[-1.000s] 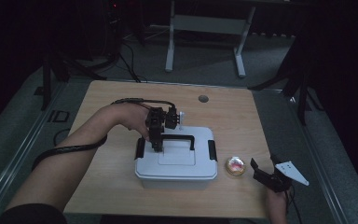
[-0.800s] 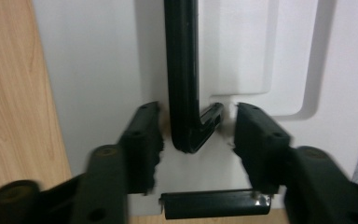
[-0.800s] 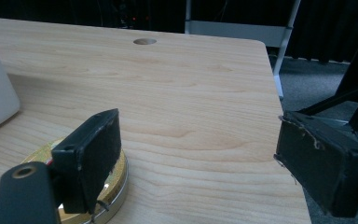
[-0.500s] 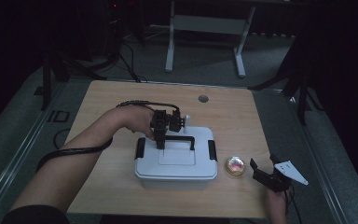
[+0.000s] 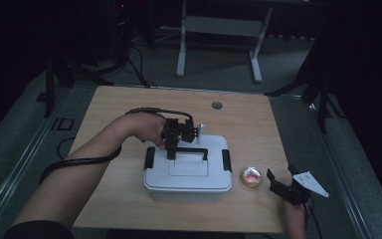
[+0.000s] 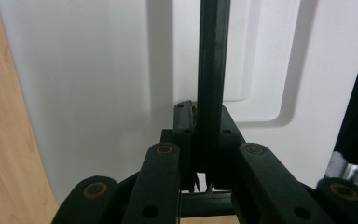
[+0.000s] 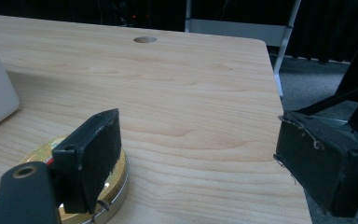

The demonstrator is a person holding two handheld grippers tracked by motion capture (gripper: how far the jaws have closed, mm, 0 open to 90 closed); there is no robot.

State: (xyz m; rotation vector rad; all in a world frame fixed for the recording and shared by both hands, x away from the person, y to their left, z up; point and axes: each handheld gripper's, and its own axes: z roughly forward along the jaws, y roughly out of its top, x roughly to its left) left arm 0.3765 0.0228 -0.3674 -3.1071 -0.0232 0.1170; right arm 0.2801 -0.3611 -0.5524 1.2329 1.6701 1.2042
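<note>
High view — white box (image 5: 189,177), lid on

No text you can read here, no labels, no brands, no numbers, no signs, any marks on things too dim or too small to tell.
</note>
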